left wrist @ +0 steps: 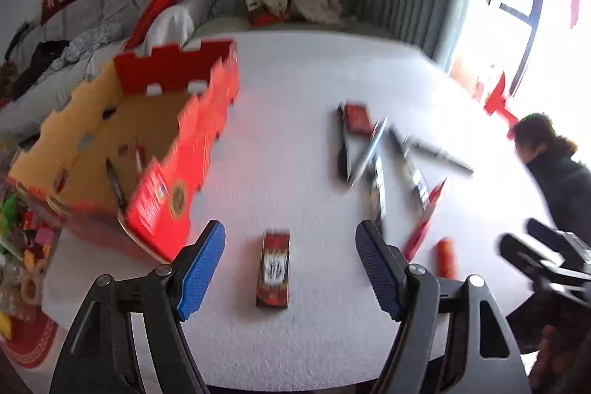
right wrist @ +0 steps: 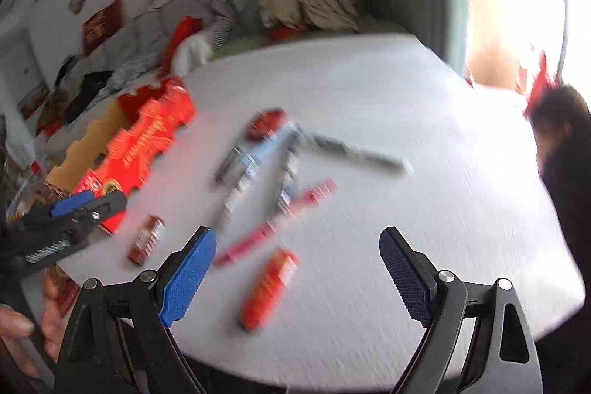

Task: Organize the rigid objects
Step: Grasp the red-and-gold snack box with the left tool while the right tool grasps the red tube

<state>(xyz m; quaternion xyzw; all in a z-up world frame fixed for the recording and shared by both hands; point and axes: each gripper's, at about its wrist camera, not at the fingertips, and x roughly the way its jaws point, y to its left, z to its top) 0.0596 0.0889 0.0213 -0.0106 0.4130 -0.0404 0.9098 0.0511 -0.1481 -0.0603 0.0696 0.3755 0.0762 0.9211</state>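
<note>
Glossy printed cardboard box on matt, rough-textured white table.

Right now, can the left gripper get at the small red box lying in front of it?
Probably yes. The left gripper is open, with the small red box lying flat on the white table between its fingers' line, and nothing in the way.

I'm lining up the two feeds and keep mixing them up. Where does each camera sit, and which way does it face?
Left wrist: on the left gripper, tilted down at the white table, red box and small red pack; open blue fingers show.
Right wrist: on the right gripper, facing down-table over the orange tube; open fingers and a hand show.
Shared: table, box, pack, scattered pens, each other's gripper.
</note>
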